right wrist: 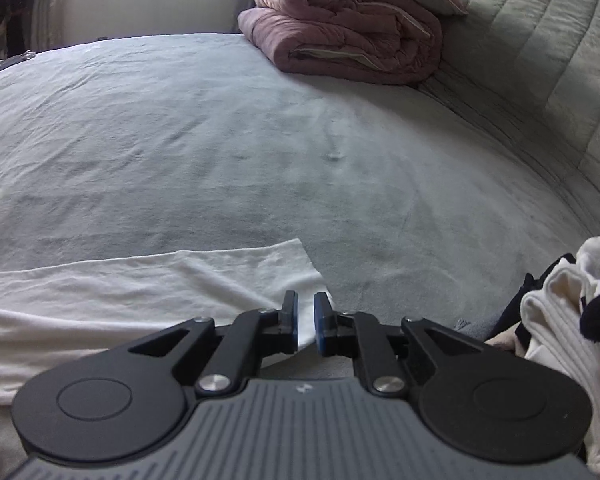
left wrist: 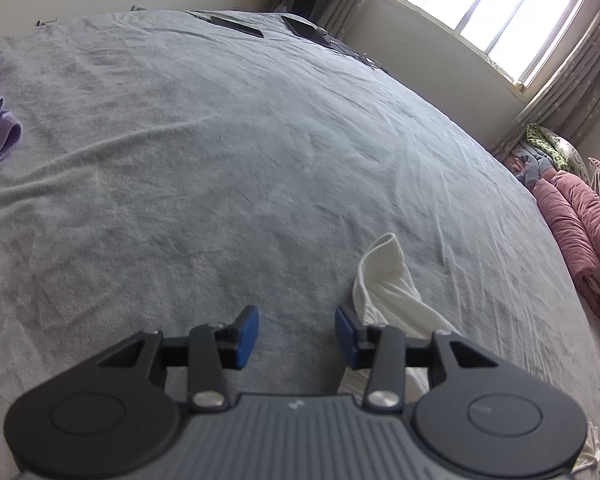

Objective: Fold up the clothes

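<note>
Bedroom, left wrist view: left gripper (left wrist: pixel 296 336) hangs with jaws apart and empty over the grey bedsheet (left wrist: pixel 220 160); a white garment (left wrist: pixel 384 276) lies at lower right, just beside the right-hand finger.

Right wrist view: right gripper (right wrist: pixel 306 322), jaws slightly parted (pads not pressing), straddles the white garment's (right wrist: pixel 140 280) corner at lower centre.

My left gripper (left wrist: pixel 297 336) points down at a slant with its blue pads (left wrist: pixel 247 336) standing well apart and nothing between them. My right gripper (right wrist: pixel 306 322) slants down too, its jaws parted only a narrow gap, with a white fabric corner (right wrist: pixel 306 332) lying loose in that gap.
</note>
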A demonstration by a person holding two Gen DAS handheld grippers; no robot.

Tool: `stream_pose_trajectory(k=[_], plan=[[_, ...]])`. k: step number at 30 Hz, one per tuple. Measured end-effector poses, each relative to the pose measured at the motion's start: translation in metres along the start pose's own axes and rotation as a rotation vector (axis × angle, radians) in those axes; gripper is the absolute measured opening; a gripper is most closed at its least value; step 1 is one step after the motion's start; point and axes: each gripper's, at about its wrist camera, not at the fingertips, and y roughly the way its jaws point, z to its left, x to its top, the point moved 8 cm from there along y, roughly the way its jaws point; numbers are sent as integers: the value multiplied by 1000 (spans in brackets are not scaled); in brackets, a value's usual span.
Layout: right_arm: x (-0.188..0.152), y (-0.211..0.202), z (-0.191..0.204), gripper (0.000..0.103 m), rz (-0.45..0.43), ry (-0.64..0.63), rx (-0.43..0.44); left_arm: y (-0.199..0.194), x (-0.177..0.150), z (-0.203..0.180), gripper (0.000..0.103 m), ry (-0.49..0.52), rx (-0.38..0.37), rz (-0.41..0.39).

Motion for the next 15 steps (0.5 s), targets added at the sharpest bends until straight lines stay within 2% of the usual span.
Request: stream_pose_trajectory(k=[3, 7, 15], plan=[[-4, -22, 12, 14, 0, 4, 69, -4, -4, 0, 43, 7, -7, 15], [-16, -48, 32, 14, 5, -62, 144, -16, -11, 1, 44, -4, -31, 34], [-51, -82, 36, 16, 39, -84, 187, -44, -34, 1, 45, -45, -70, 94]])
